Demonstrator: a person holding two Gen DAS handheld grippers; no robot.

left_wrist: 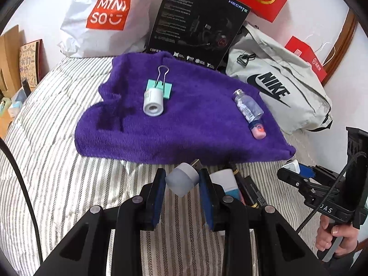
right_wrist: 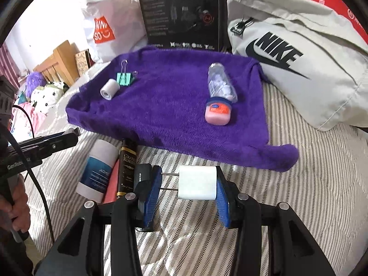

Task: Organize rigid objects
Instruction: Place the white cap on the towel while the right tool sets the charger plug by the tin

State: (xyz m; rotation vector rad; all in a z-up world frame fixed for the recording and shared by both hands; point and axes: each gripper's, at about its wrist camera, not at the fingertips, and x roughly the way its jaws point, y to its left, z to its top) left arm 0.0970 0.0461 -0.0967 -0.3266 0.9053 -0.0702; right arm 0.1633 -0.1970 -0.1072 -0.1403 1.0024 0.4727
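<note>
A purple towel (left_wrist: pixel 184 119) (right_wrist: pixel 170 105) lies on the striped bed. On it lie a white roll (left_wrist: pixel 153 102) (right_wrist: pixel 110 90), a teal binder clip (left_wrist: pixel 163 85) (right_wrist: pixel 125 77), a clear bottle (left_wrist: pixel 248 106) (right_wrist: pixel 221 83) and a pink jar (left_wrist: pixel 258 130) (right_wrist: pixel 217 113). My left gripper (left_wrist: pixel 182 180) is shut on a frosted white jar (left_wrist: pixel 182 179) just before the towel's near edge. My right gripper (right_wrist: pixel 189 182) is shut on a white plug adapter (right_wrist: pixel 197 182), prongs pointing left, also near the towel's front edge.
A white tube (right_wrist: pixel 97 169), a black box (right_wrist: pixel 127 168) and a dark item lie on the bed between the grippers. Behind the towel stand a Miniso bag (left_wrist: pixel 103 16), a black headset box (left_wrist: pixel 197 20) and a grey Nike bag (left_wrist: pixel 280 85).
</note>
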